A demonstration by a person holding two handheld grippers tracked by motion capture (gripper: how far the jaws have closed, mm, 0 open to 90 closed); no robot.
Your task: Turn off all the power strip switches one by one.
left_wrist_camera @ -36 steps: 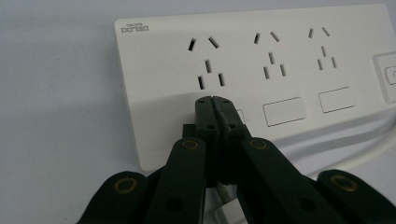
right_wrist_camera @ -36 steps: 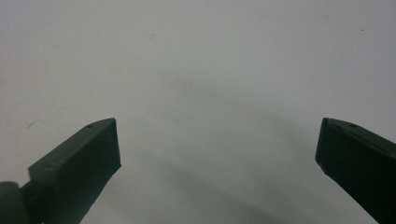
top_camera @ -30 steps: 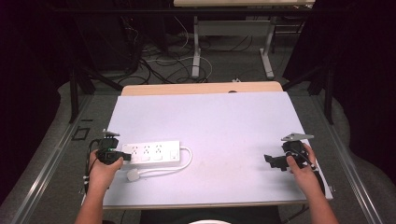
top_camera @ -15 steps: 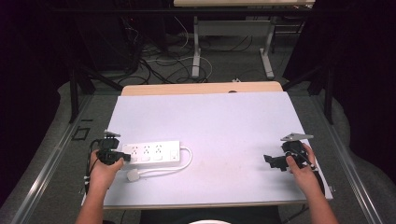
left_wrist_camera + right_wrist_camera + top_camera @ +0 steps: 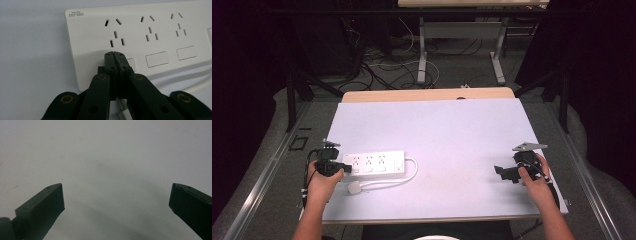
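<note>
Overhead, we see a pale lavender-white table (image 5: pixel 437 130) with a tan wooden strip along its far edge, standing in a dark room; cables (image 5: pixel 382 70) sprawl on the grey floor at twelve o'clock, beside the legs of another desk (image 5: pixel 422 50). At eight o'clock on the table lies the white power strip (image 5: pixel 374 164), its cord looping round to a plug (image 5: pixel 355 188) just in front of it. Our left gripper (image 5: pixel 343 169) has its jaws pressed together with nothing between them, tips touching the strip's near end. At four o'clock, our right gripper (image 5: pixel 500 171) hovers over bare tabletop, jaws spread wide and empty. Compared with a second ago, nothing has shifted: both hands and the strip sit where they were.
</note>
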